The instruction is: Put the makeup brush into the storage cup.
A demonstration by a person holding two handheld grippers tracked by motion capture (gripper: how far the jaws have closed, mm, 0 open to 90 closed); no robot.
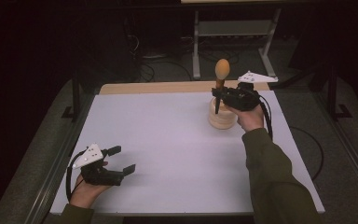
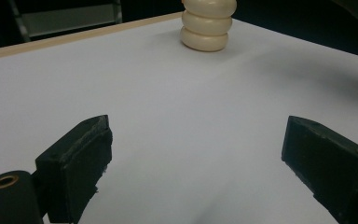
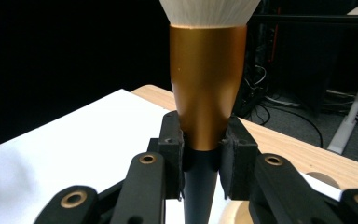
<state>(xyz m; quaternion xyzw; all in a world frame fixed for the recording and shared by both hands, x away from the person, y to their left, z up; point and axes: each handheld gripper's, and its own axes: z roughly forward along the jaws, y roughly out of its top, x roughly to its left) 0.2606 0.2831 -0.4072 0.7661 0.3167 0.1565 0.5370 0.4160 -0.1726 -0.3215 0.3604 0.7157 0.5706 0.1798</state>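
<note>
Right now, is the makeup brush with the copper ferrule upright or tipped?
Upright. The copper-ferruled makeup brush stands bristles-up, black handle pointing down, clamped in the right gripper above the cream ribbed wooden holder.

A makeup brush with a copper ferrule, black handle and pale bristles stands upright, clamped in the right tool just above a cream ringed holder on the white worktop.
</note>
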